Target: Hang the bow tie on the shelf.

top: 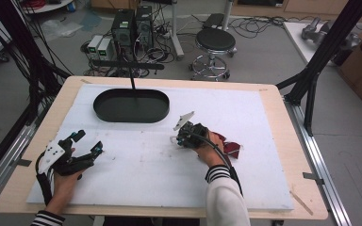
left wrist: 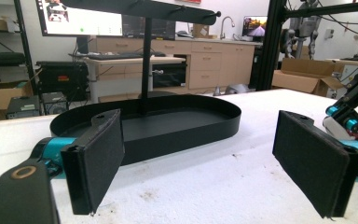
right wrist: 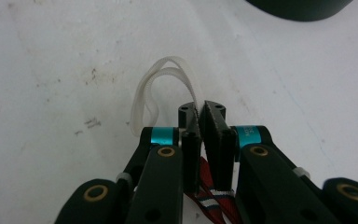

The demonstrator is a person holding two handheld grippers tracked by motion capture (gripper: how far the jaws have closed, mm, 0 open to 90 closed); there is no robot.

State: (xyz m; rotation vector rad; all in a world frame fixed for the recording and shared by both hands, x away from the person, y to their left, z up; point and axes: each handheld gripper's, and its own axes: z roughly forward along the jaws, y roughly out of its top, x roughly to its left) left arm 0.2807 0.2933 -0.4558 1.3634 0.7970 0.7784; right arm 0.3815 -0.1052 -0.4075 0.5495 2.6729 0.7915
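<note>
Left gripper (top: pixel 88 142) rests near the white mat's (top: pixel 264 122) left edge, jaws spread wide, nothing between them. Right gripper (right wrist: pixel 200 110) at mid-mat, jaws clamped on a white elastic loop (right wrist: pixel 161 77); red striped fabric (top: pixel 230 146) lies on the mat under that hand. Black oval tray (top: pixel 131 105) sits toward the far edge, bare mat between it and both grippers. No legible writing.

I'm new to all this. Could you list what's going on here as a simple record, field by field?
Surface: white mat on a wooden table
Tray: black oval tray with an upright stand, at the far side
Left gripper: open, holding nothing
Right gripper: shut on a white loop
Cloth: red striped cloth under the right hand
</note>
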